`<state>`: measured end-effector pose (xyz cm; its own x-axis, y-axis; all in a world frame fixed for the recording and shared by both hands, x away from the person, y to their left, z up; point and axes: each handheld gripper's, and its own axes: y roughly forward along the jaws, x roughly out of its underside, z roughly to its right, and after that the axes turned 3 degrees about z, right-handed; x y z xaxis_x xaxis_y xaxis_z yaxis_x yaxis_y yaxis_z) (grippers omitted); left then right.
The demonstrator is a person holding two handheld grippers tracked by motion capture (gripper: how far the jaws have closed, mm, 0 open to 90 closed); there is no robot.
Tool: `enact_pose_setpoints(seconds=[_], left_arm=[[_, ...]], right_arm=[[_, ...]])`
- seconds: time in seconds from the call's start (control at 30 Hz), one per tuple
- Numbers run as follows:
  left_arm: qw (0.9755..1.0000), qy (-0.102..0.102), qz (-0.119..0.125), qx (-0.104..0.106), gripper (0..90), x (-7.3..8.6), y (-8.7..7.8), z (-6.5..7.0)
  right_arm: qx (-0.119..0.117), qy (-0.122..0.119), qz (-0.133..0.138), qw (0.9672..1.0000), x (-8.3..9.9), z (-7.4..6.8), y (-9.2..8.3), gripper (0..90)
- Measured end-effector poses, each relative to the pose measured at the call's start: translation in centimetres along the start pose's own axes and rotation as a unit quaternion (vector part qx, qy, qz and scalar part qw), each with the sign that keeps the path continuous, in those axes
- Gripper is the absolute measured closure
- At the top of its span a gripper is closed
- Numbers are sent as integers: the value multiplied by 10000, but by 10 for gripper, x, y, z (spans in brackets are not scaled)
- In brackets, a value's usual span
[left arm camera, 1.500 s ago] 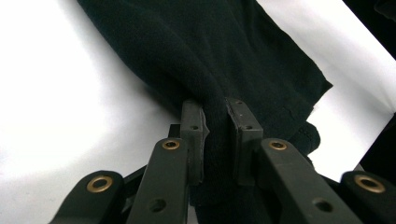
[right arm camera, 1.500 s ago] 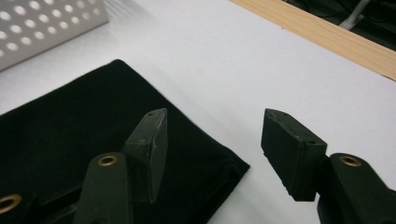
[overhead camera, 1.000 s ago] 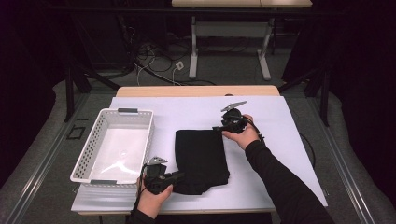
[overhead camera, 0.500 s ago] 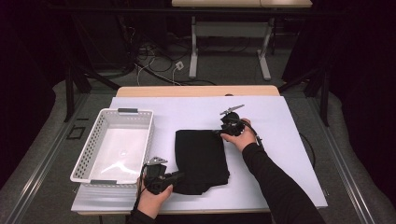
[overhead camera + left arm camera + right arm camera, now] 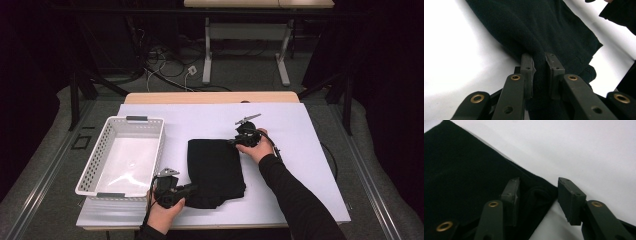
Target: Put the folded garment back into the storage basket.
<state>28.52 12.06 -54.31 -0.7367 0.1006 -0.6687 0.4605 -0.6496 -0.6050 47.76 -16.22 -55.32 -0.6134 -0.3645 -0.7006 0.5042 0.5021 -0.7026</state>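
A black folded cloth (image 5: 215, 167) lies flat on the white table (image 5: 310, 130). My left gripper (image 5: 192, 189) lies low at the cloth's near left corner and is shut on a bunched fold of the cloth (image 5: 544, 27), which is pinched between its pads (image 5: 527, 67). My right gripper (image 5: 234, 142) is at the far right corner. Its jaws have just been closing and still stand apart around that corner of the cloth (image 5: 466, 170). One pad (image 5: 512, 192) rests over the fabric, the other pad (image 5: 570, 197) hangs over bare table.
A white perforated basket (image 5: 90, 170) stands at the table's left, close to my left hand. The person's right forearm (image 5: 295, 200) crosses the near right part of the table. Bare white surface lies to the right of and beyond the cloth.
The right gripper has shifted slightly toward the cloth's far right corner. The left gripper and the cloth have stayed where they were.
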Motion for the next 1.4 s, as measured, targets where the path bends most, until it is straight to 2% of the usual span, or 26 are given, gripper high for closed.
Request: enact_pose_setpoints(seconds=[0.17,0.33,0.5,0.77,1.03,1.4], left_arm=[[10000,-3,-8,1,787,0,1,0],[10000,-9,-7,4,787,0,1,0],[10000,-14,-19,1,786,0,1,0],[10000,-25,-14,9,787,1,1,-1],[10000,-25,-19,9,786,1,1,-1],[10000,-27,-14,9,787,1,1,-1]], right_arm=[[-44,57,-60,10000,0,-1,-1,616],[-181,195,-116,9996,0,-3,-1,737],[-195,352,-79,9992,2,-5,-1,783],[-151,363,30,9992,3,-7,-1,804],[-88,295,15,9995,2,-8,-4,814],[-135,231,162,9995,-2,-9,-15,816]])
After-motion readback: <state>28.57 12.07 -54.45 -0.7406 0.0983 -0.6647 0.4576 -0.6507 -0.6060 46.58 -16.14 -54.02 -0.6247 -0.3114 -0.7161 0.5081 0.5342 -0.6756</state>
